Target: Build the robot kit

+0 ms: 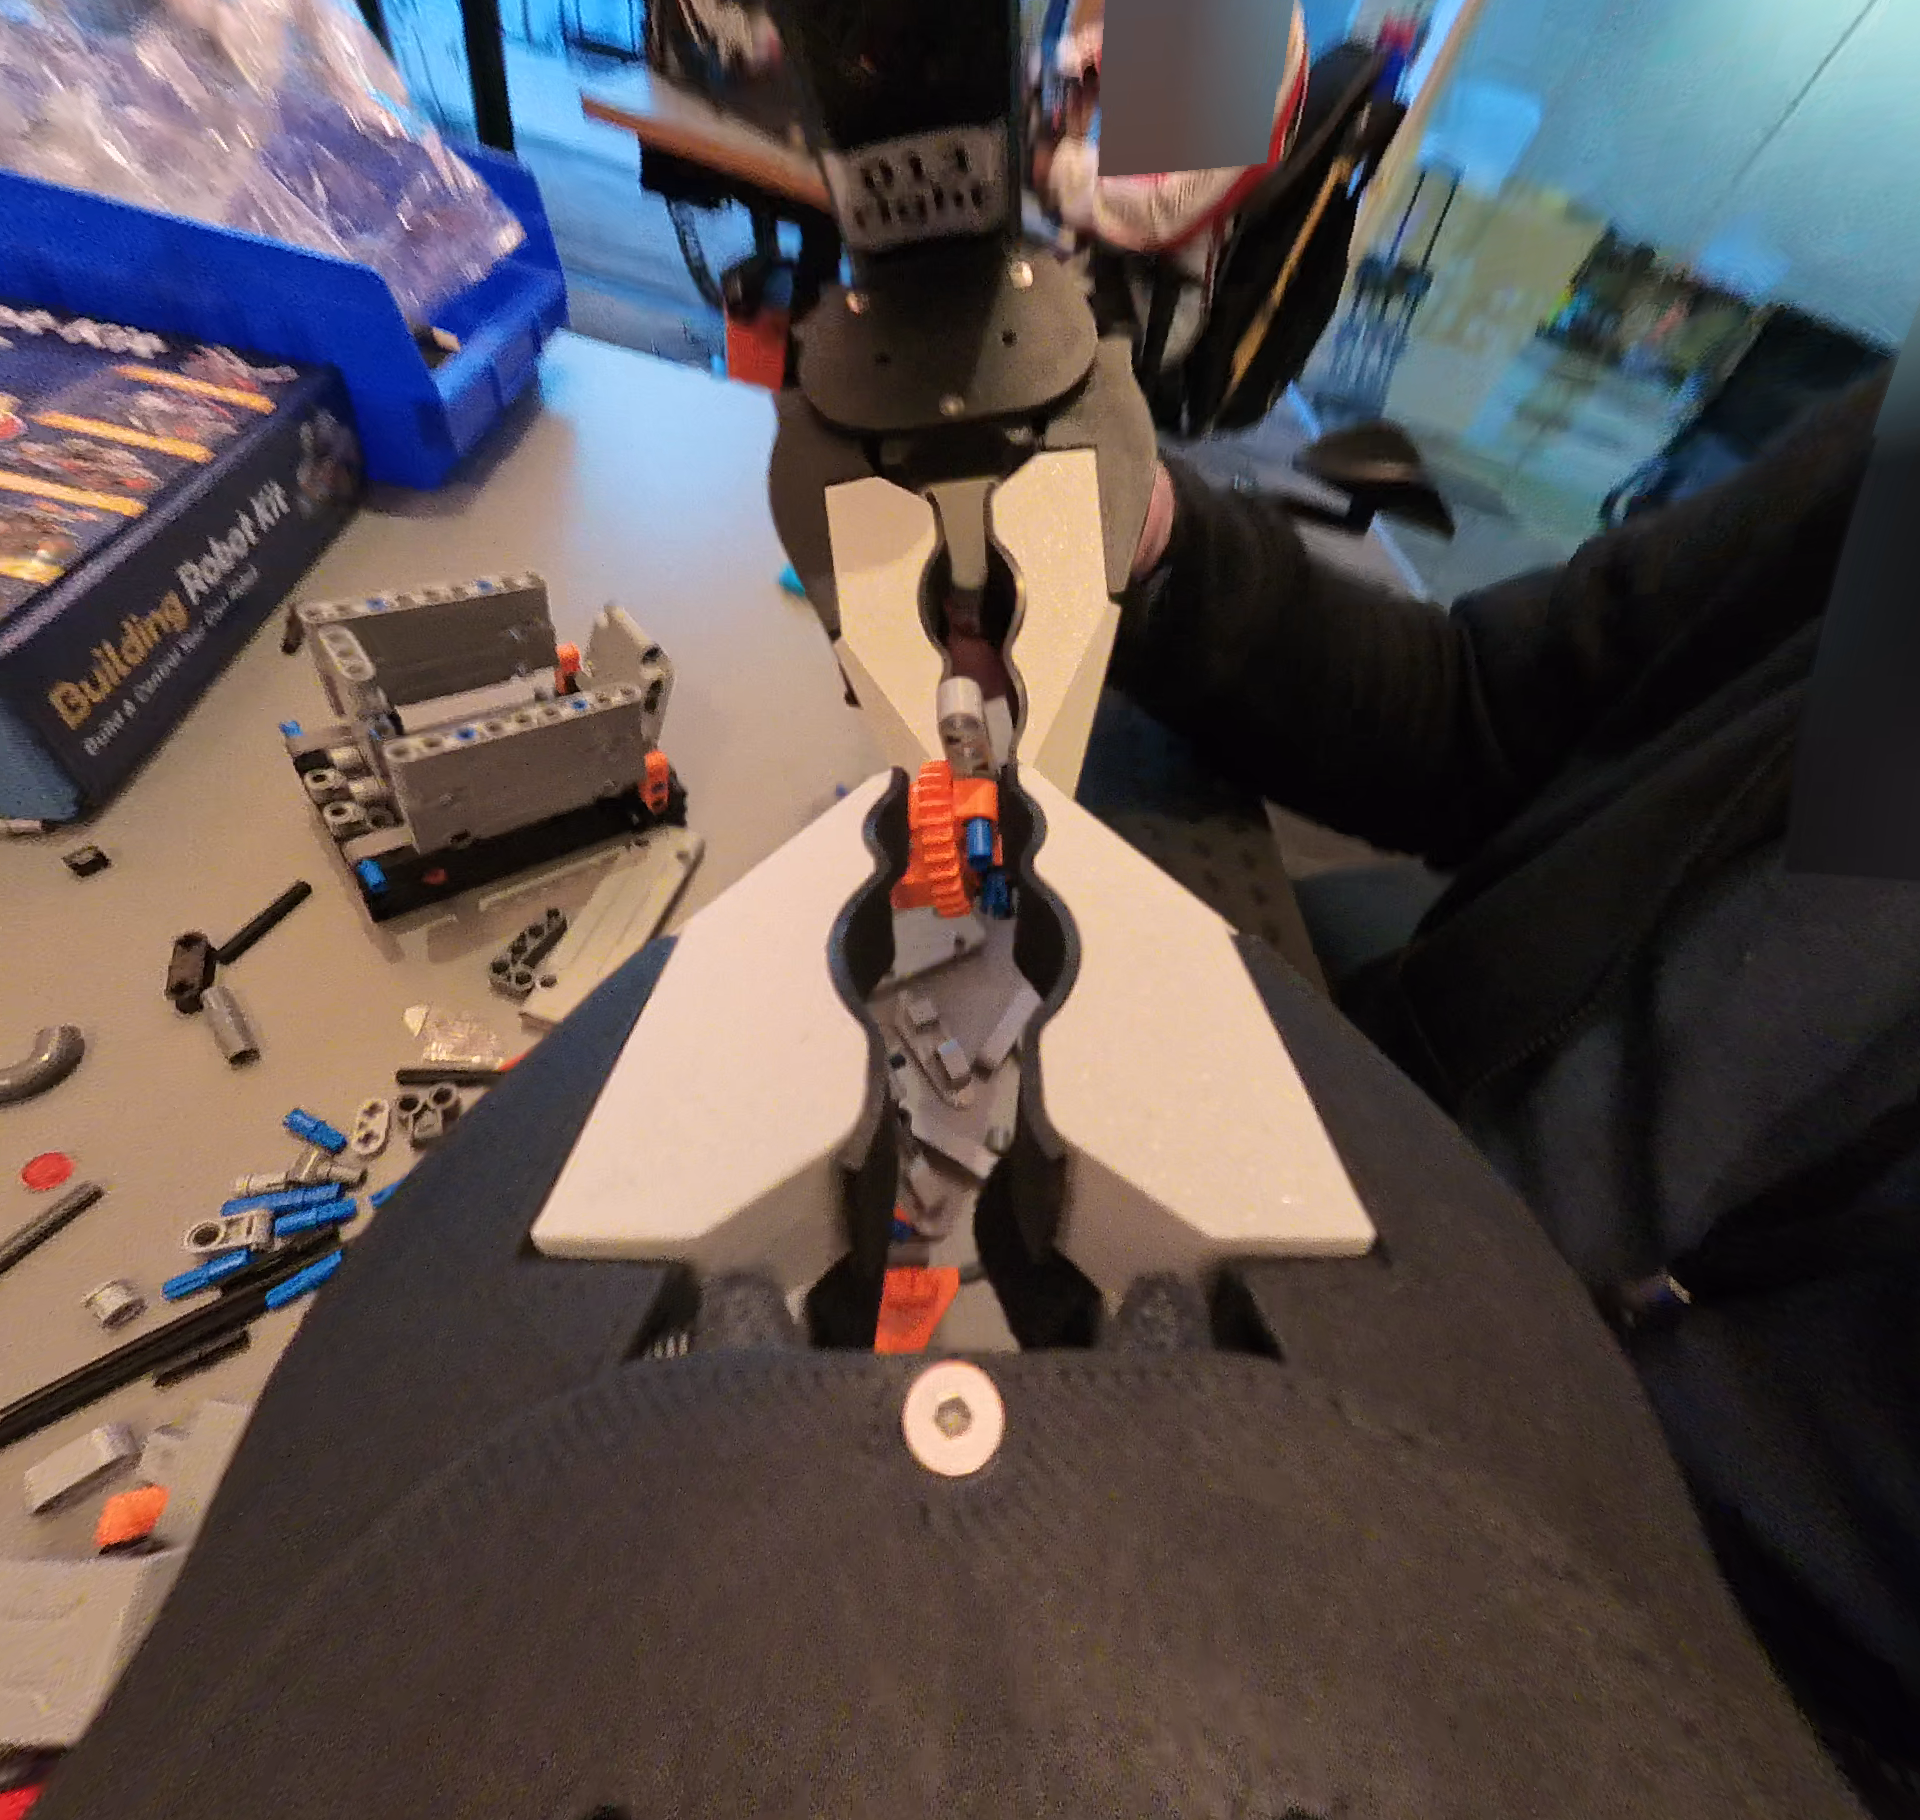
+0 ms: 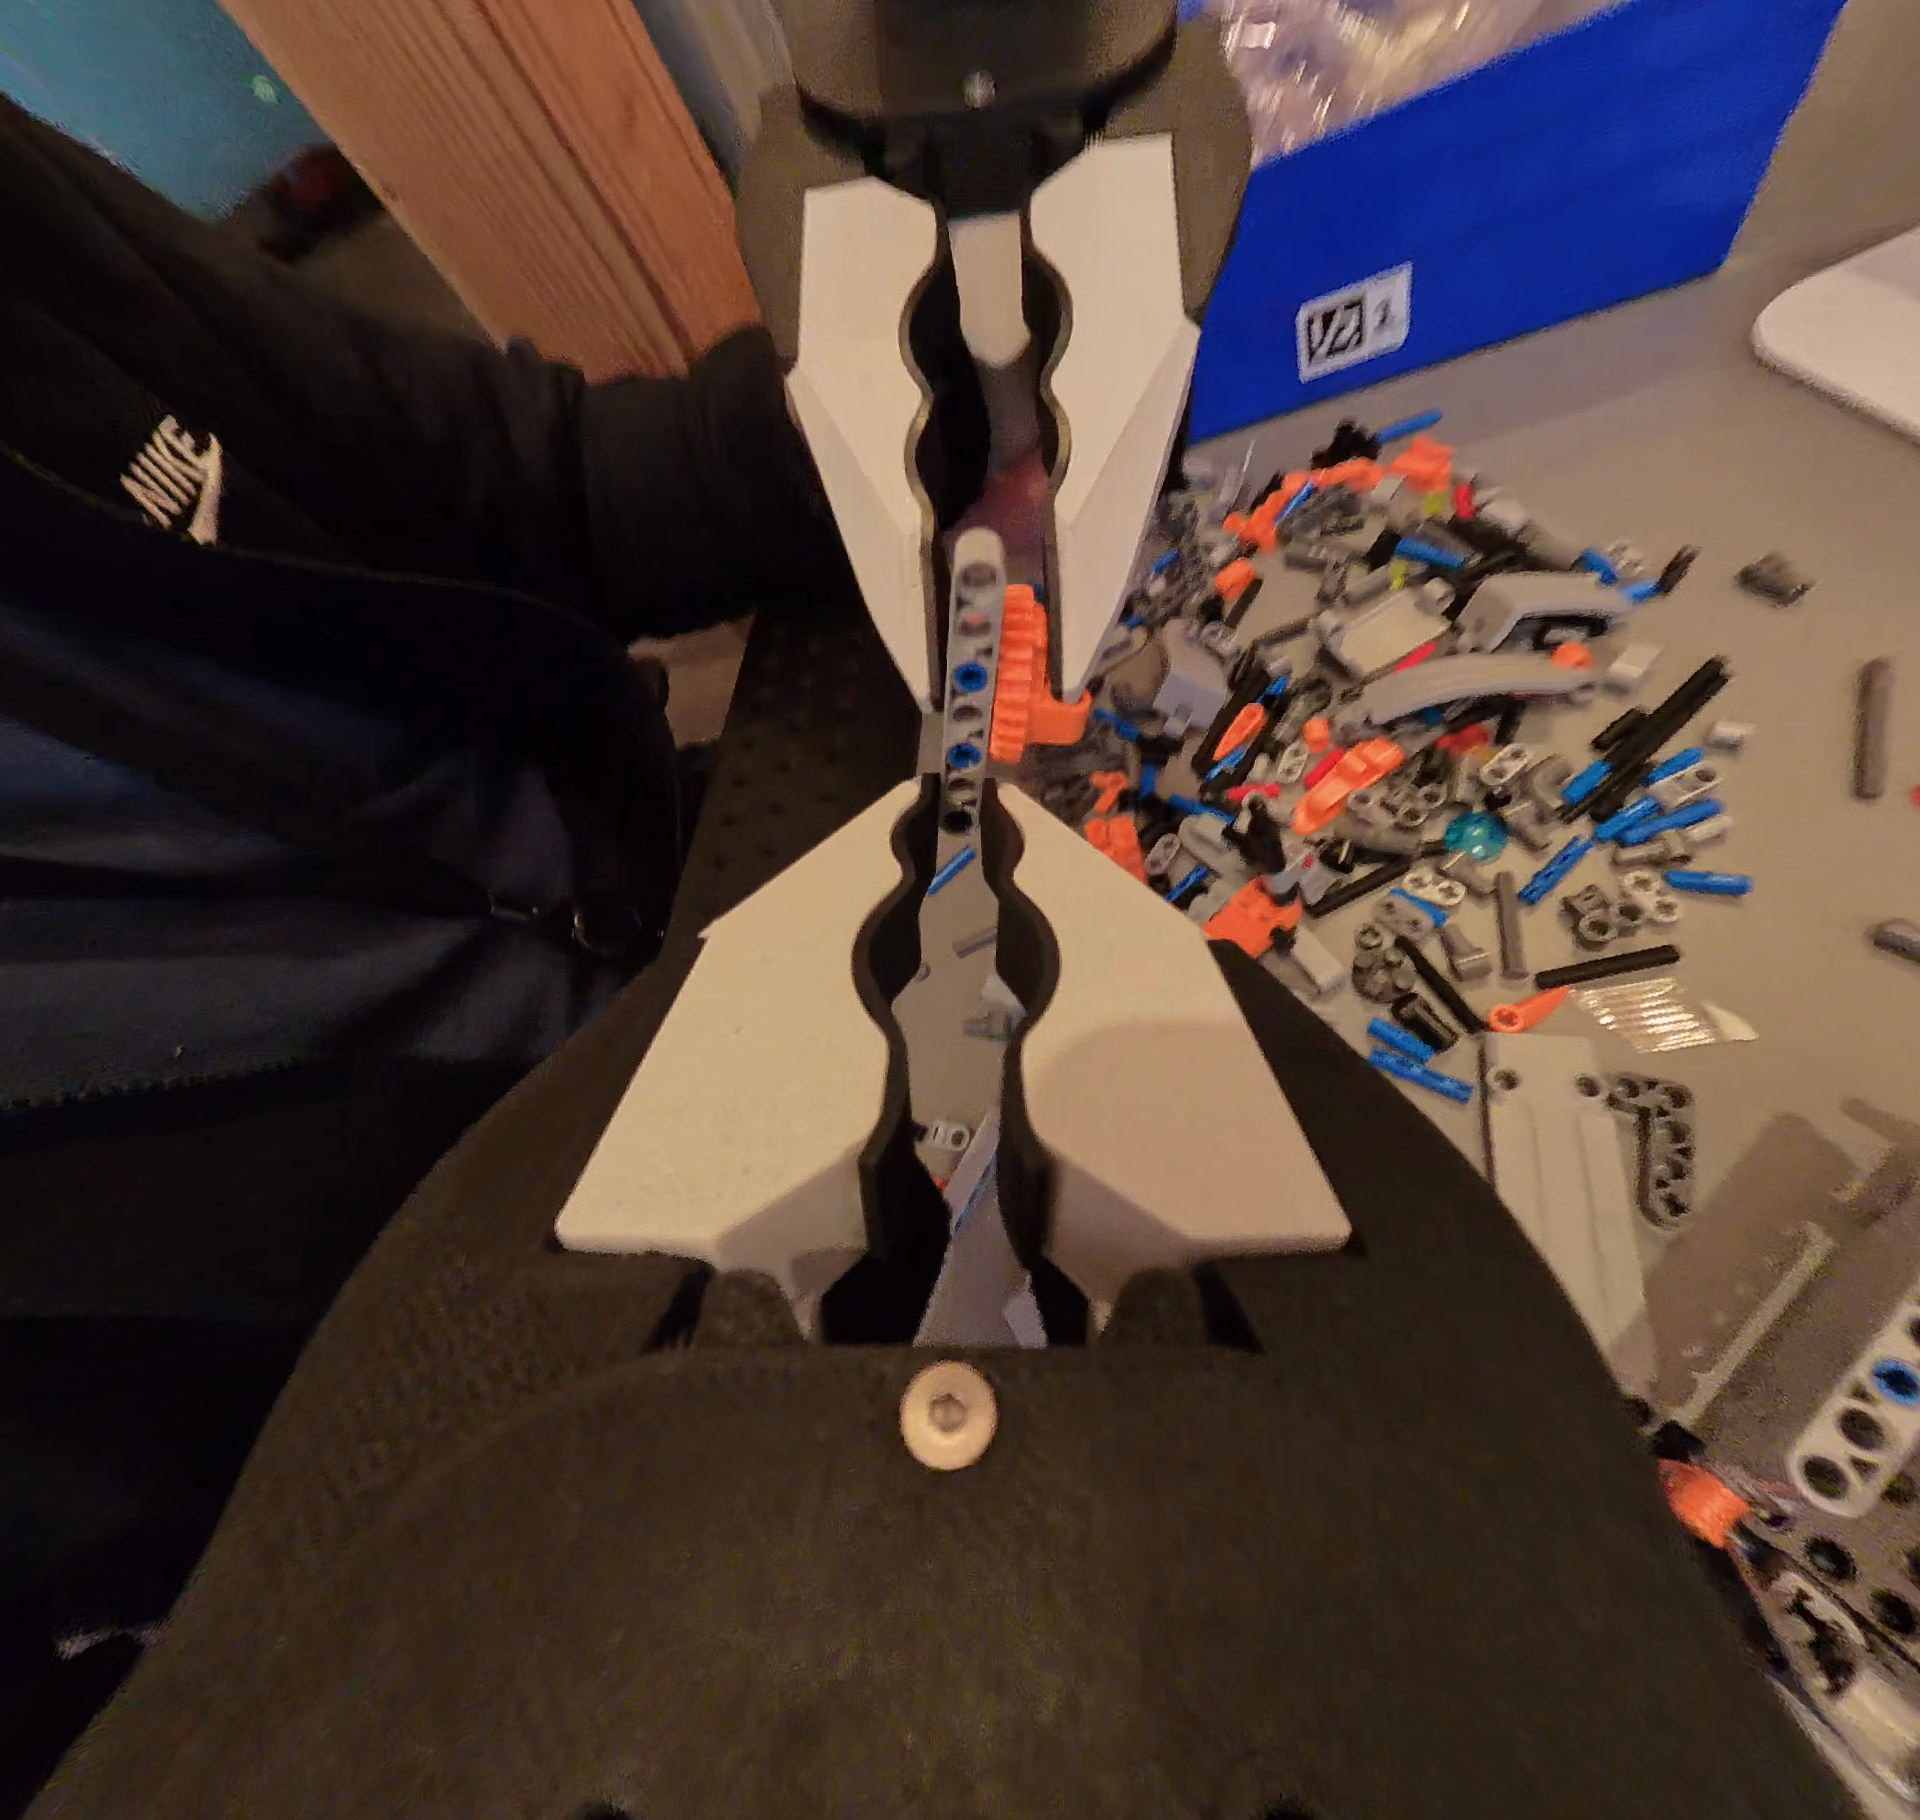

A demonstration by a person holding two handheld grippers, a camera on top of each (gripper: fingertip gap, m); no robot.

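Note:
A small assembly of a grey holed beam (image 2: 971, 627), an orange gear (image 2: 1023, 674) and blue pins hangs in the air between my two grippers, which face each other tip to tip. My left gripper (image 1: 956, 794) is shut on the gear (image 1: 935, 835) end of it. My right gripper (image 2: 961, 794) is shut on the beam's lower end. In the left wrist view the right gripper (image 1: 977, 752) comes in from above, with the beam's tip (image 1: 961, 710) between its fingers. In the right wrist view the left gripper (image 2: 997, 679) comes in from above around the gear.
On the grey table (image 1: 644, 482) stand a half-built grey model (image 1: 478, 731), a dark kit box (image 1: 156, 544) and a blue bin (image 1: 312, 316) of plastic bags. A pile of loose parts (image 2: 1455, 731) lies at the right. A person's dark sleeve (image 1: 1403, 710) is close behind. The tips of both grippers are at nearly the same place. The half-built grey model (image 1: 478, 731) is about 15 centimetres from both grippers' fingertips.

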